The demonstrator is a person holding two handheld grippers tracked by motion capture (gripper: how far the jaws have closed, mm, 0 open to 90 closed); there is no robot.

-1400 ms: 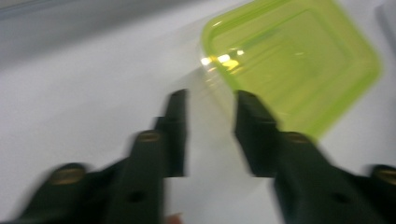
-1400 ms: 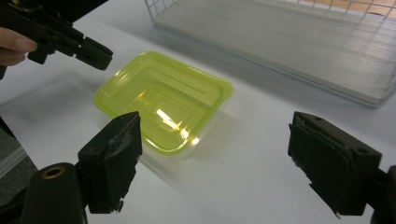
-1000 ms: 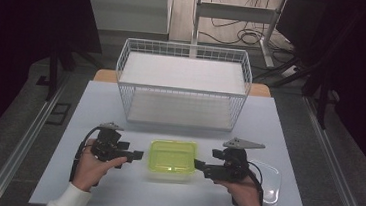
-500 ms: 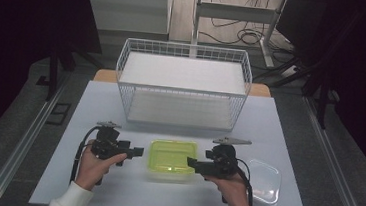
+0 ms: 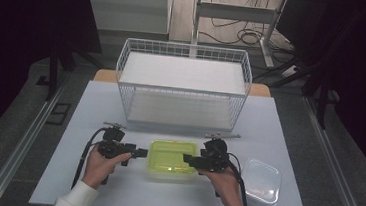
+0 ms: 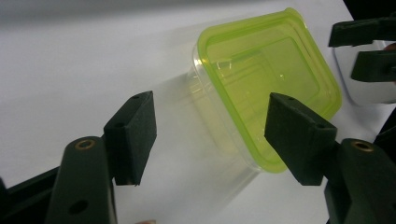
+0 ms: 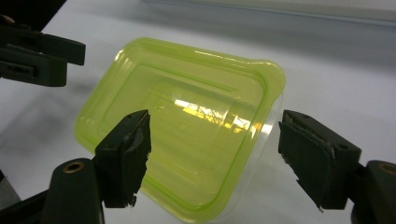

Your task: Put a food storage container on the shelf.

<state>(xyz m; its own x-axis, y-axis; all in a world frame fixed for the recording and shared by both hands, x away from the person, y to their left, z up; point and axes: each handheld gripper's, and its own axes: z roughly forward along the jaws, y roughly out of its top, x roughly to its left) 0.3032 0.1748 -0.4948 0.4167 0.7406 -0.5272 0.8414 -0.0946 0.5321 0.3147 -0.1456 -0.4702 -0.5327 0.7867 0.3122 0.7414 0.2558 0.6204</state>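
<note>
Both tools, left (image 5: pixel 141 153) and right (image 5: pixel 187 158), flank the green-lidded container (image 5: pixel 172 158).

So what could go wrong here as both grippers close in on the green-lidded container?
1. The left gripper and right gripper have been closing, jaws open around opposite ends of the container; uneven contact could skid it across the smooth table.
2. Its clear walls look thin, so squeezing might flex them and pop the green lid.
3. The empty clear container sits close by the right hand, which might knock it.
</note>
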